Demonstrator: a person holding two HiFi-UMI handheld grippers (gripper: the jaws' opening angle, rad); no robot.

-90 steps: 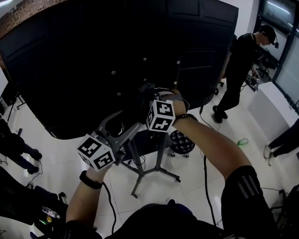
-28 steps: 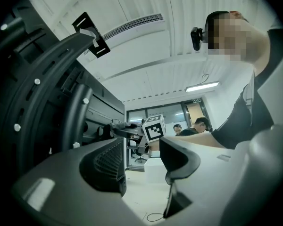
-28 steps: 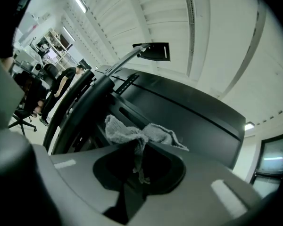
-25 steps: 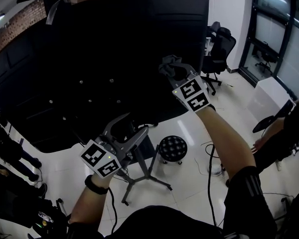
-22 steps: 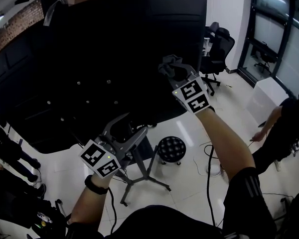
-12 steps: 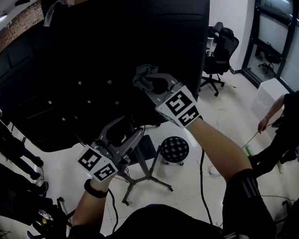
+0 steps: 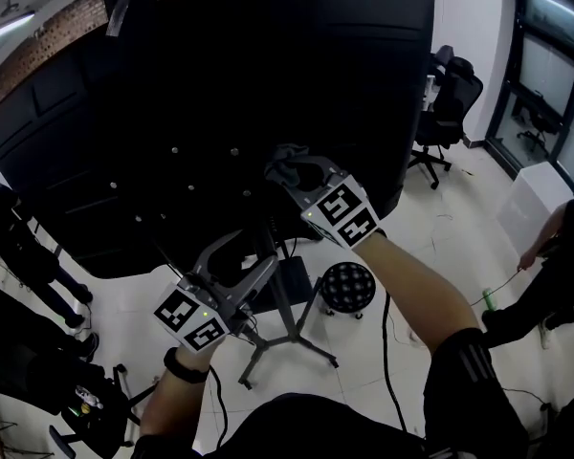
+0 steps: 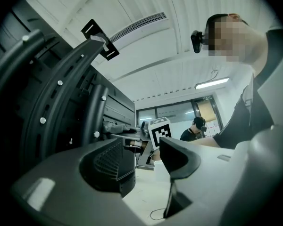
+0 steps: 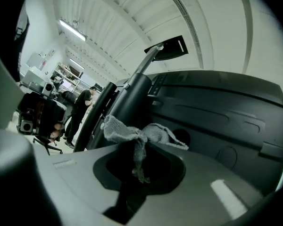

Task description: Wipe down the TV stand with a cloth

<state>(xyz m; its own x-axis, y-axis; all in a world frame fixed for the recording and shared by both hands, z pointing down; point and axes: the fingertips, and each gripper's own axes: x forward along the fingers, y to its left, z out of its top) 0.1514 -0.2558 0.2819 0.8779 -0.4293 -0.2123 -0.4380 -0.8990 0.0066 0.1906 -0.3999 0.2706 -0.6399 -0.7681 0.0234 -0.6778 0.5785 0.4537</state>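
grey cloth [image 7: 286, 163] is up high behind the black tv back [image 7: 201, 84], close by the upright column of the tv stand [image 9: 125, 105]. can't tell if it's touching. the right gripper [image 9: 136, 157] has it pinched, jaws clamped on a bunched fold, loose ends flopping over the top. lower down, the left gripper [image 7: 234, 261] hangs near the column, jaws spread, nothing between them. a round stool [image 7: 349, 286] sits just beside the stand's legs.
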